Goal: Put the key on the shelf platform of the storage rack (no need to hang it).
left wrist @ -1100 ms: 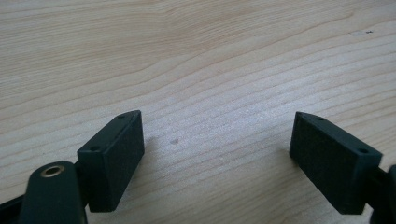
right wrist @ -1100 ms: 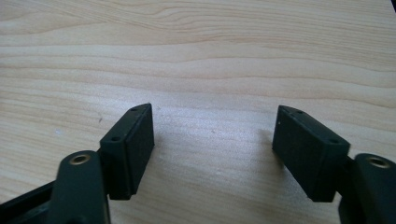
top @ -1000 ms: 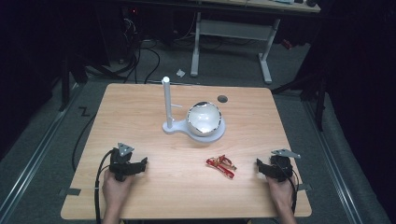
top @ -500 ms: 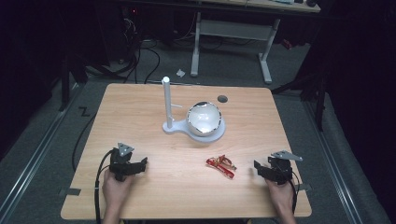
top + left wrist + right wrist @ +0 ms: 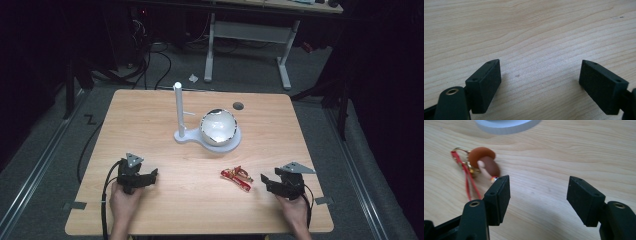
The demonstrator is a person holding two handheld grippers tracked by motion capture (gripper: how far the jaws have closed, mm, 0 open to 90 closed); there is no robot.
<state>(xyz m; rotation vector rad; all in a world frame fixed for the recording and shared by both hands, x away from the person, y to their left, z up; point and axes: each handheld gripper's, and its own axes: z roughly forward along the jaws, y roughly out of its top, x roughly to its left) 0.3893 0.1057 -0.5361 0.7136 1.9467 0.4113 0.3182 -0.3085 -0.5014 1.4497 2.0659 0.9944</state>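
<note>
right gripper (image 5: 537,197): jaws wide, nothing between them, low over the table (image 5: 150,120), mushroom charm just off its own left jaw
left gripper (image 5: 540,82): jaws wide, empty, bare wood below
mushroom charm (image 5: 485,161): brown cap, red cord, gold ring; lies flat near the white stand (image 5: 207,137), apart from it
likely step: grab the charm with the right gripper
how: shift toward the charm so the cap sits between the jaws, then close on the cap, not the cord
risk: left jaw nudges the charm away

tables: one wooden table (image 5: 150,125)
grippers: two, the left gripper (image 5: 146,176) and the right gripper (image 5: 266,181)
white stands: one, a white stand (image 5: 179,112) with an upright post
bowls: one shiny bowl (image 5: 218,126)
keychains: one mushroom keychain (image 5: 484,162)
</note>
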